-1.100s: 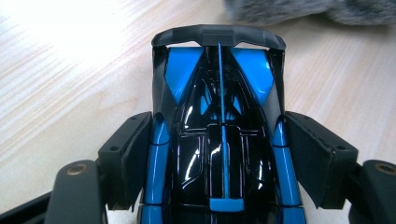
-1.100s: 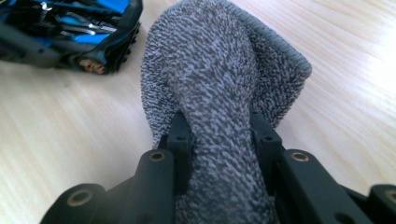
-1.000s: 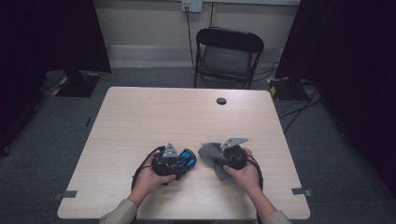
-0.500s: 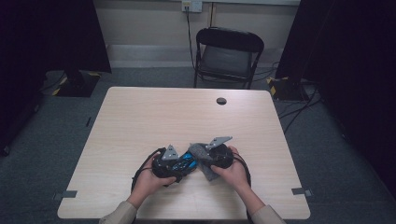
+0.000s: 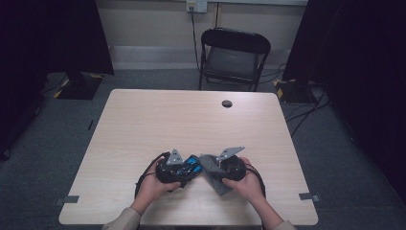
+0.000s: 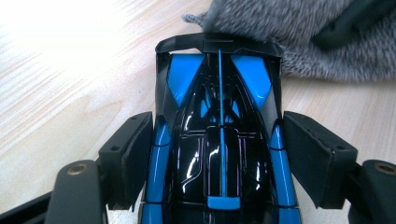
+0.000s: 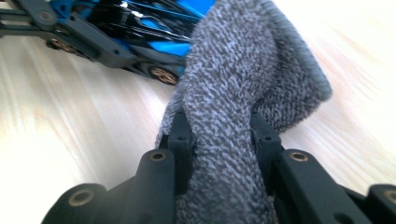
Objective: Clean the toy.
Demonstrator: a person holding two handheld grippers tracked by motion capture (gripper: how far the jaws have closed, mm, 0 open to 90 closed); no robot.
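In right gripper view, car's [image 7: 140, 28] bronze wheel [image 7: 163, 74] beside cloth [image 7: 233, 93].

A pale wood worktop [image 5: 143, 124] is standing on grey carpet [image 5: 335, 158], with a black folding chair [image 5: 233, 55] sitting at its far side and dark curtains [image 5: 52, 33] hanging left and right.

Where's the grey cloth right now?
High view: near edge, the grey cloth is clamped in the right gripper, touching the toy car held by the left gripper.
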